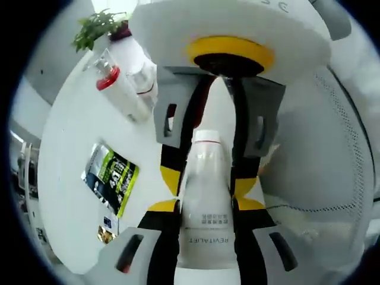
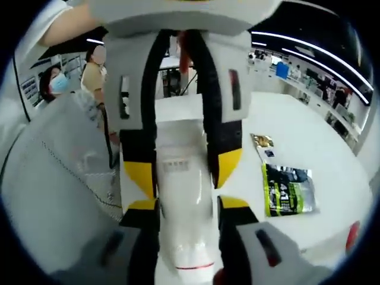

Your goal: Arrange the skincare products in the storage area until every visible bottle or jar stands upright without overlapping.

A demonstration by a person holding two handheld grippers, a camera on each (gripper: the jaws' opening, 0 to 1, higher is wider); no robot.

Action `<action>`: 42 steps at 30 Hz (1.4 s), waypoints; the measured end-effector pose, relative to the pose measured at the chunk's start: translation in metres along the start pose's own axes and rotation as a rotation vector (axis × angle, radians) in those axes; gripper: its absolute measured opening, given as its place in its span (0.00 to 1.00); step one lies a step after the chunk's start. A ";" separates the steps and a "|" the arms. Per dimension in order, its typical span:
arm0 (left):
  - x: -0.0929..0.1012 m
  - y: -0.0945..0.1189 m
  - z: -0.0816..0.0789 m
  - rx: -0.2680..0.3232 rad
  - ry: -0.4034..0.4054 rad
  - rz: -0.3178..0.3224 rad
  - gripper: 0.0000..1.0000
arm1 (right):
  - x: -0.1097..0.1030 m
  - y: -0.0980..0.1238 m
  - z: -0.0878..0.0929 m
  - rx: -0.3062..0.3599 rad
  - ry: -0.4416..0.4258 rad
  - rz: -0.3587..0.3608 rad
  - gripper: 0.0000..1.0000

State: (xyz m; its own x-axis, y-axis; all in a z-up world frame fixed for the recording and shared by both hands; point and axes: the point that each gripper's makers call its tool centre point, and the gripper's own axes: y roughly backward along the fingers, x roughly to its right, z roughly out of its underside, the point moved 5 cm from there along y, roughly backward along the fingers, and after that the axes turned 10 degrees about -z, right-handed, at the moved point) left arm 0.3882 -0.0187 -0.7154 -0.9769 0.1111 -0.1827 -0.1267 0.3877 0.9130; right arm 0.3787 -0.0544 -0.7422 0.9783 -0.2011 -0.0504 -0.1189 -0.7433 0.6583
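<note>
On the white table (image 2: 309, 154), green packets (image 2: 288, 190) lie flat.

In the left gripper view, the left gripper (image 1: 205, 237), a grey two-jaw tool with black inner faces and yellow patches, has its jaws closed against the sides of a white plastic bottle with printed lettering (image 1: 205, 205). Facing it from above is the right gripper (image 1: 228, 127), its grey jaws reaching down around the bottle's cap end. In the right gripper view, the right gripper (image 2: 184, 237) clamps the same white bottle (image 2: 184, 202), and the left gripper (image 2: 178, 107) meets it from the top, jaws pointing toward the camera.
</note>
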 end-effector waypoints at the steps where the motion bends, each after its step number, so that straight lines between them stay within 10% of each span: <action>1: 0.000 0.000 0.000 -0.001 -0.001 0.000 0.31 | 0.000 0.000 0.000 0.001 -0.002 -0.004 0.37; 16: 0.005 0.003 -0.001 0.037 -0.005 0.025 0.33 | -0.007 0.000 0.001 0.013 0.037 -0.019 0.32; 26: 0.000 0.021 -0.011 0.179 0.121 0.018 0.23 | -0.009 0.006 0.004 0.024 0.026 -0.003 0.32; 42: -0.022 0.055 -0.010 0.422 0.452 -0.104 0.41 | -0.004 0.027 0.009 0.084 -0.057 0.090 0.32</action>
State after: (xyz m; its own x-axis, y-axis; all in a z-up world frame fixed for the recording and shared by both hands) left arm 0.4006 -0.0092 -0.6577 -0.9509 -0.3094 -0.0062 -0.2366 0.7141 0.6588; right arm 0.3701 -0.0793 -0.7315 0.9521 -0.3032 -0.0384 -0.2215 -0.7710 0.5971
